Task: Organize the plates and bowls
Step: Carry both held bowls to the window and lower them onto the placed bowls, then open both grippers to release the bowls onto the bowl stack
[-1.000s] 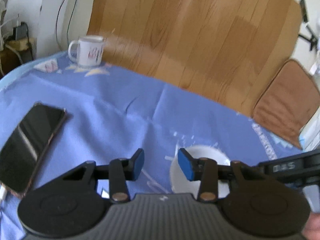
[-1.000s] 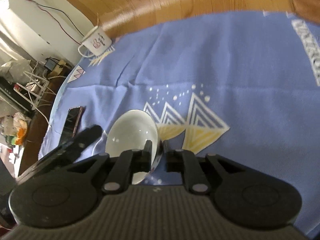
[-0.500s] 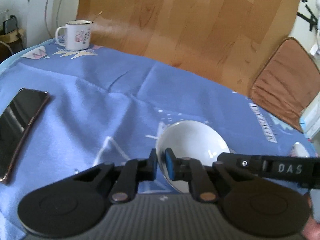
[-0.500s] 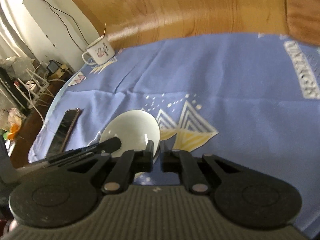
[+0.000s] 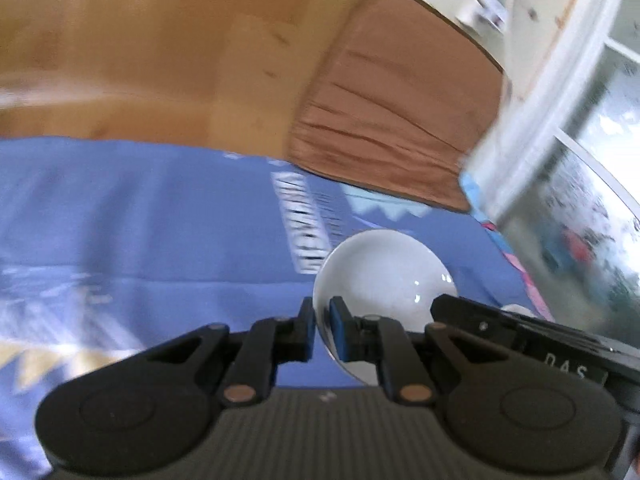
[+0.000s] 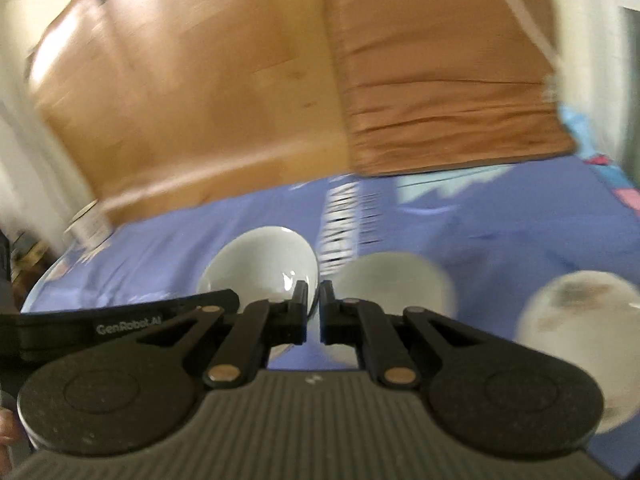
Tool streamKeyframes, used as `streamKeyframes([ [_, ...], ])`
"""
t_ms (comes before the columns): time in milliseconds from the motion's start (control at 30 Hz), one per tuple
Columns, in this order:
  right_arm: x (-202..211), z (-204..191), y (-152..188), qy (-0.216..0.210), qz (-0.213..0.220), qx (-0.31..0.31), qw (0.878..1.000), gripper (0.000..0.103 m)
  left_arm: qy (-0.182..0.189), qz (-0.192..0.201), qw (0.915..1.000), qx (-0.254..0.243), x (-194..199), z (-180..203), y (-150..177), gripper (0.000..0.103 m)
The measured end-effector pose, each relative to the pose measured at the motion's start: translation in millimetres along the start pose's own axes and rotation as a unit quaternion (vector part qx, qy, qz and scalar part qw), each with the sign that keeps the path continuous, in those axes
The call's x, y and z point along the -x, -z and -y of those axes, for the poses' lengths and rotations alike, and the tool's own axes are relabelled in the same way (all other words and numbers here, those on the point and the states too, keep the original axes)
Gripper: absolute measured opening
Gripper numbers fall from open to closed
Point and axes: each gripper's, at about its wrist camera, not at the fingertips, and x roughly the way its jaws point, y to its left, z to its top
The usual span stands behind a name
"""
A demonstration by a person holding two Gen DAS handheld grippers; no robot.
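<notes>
White glazed bowl (image 5: 384,276): your two grippers hold it between them above the blue cloth, near the cloth's far edge. Your left gripper (image 5: 322,330) has its blue pads pinched on the near-left rim; your right gripper (image 6: 313,312) is pinched on the rim at the opposite side.

Blue printed tablecloth (image 5: 140,208): covers the carrying surface; white and yellow triangle pattern at its near-left part, a block of white lettering near its far edge, too smeared to read.

Second white bowl (image 6: 396,284): on the cloth just right of the held one, close under your right gripper, blurred.

Third pale dish (image 6: 580,320): toward the cloth's right edge, with dark marks inside; too blurred to tell more.

White mug (image 6: 86,222): at the cloth's far-left corner, well apart from the bowls.

Brown cushion (image 5: 392,112): beyond the far edge, beside a wooden floor (image 5: 160,48).

Writing: "DAS" on your right gripper's body in the left wrist view; "GenRobot.AI" on your left gripper's body in the right wrist view.
</notes>
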Motion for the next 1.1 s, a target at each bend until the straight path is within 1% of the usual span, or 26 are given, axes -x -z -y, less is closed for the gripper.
streamKeyframes([
  [100,3.5,23.3,0.5,0.023,0.005,-0.014,1.000,0.008,0.002,-0.012,0.9998,-0.013,-20.9,23.0,-2.1,0.010],
  [233,2.2,38.7,5.2,0.036,0.006,-0.024,0.999,0.008,-0.006,-0.023,0.9993,-0.029,-37.2,39.9,-1.6,0.010],
  [267,1.5,40.6,6.5,0.040,0.008,-0.021,0.999,0.011,-0.009,-0.025,0.9991,-0.033,-38.8,42.7,-1.2,0.011],
  [333,1.3,39.2,10.9,0.048,0.018,-0.013,0.999,0.014,-0.011,-0.017,0.9991,-0.038,-35.7,44.0,-1.0,0.011],
  [433,3.0,34.6,12.6,0.066,0.040,0.007,0.997,0.015,-0.026,-0.002,0.9984,-0.050,-28.4,46.9,-3.4,0.020],
  [633,14.6,36.3,12.3,0.062,0.066,-0.006,0.996,0.015,-0.020,0.023,0.9985,-0.046,-3.9,39.5,-6.4,0.020],
  [800,29.1,30.9,27.2,0.050,0.079,-0.032,0.995,0.015,-0.029,0.040,0.9973,-0.055,17.4,31.0,6.6,0.021],
  [867,33.4,27.2,37.2,0.049,0.086,-0.040,0.994,0.016,-0.044,0.048,0.9957,-0.066,25.7,25.8,17.1,0.021],
  [967,40.8,17.0,55.9,0.061,0.106,-0.040,0.992,0.017,-0.081,0.051,0.9919,-0.083,35.3,16.3,32.5,0.021],
  [1000,43.0,11.8,63.4,0.070,0.115,-0.034,0.990,0.023,-0.089,0.051,0.9911,-0.085,38.2,12.5,36.6,0.021],
  [1033,44.4,6.5,70.0,0.079,0.123,-0.027,0.989,0.026,-0.096,0.052,0.9904,-0.085,41.7,7.3,41.5,0.022],
  [1100,46.2,-3.5,84.2,0.099,0.141,-0.010,0.985,0.027,-0.106,0.055,0.9894,-0.082,47.6,-3.5,50.4,0.026],
])
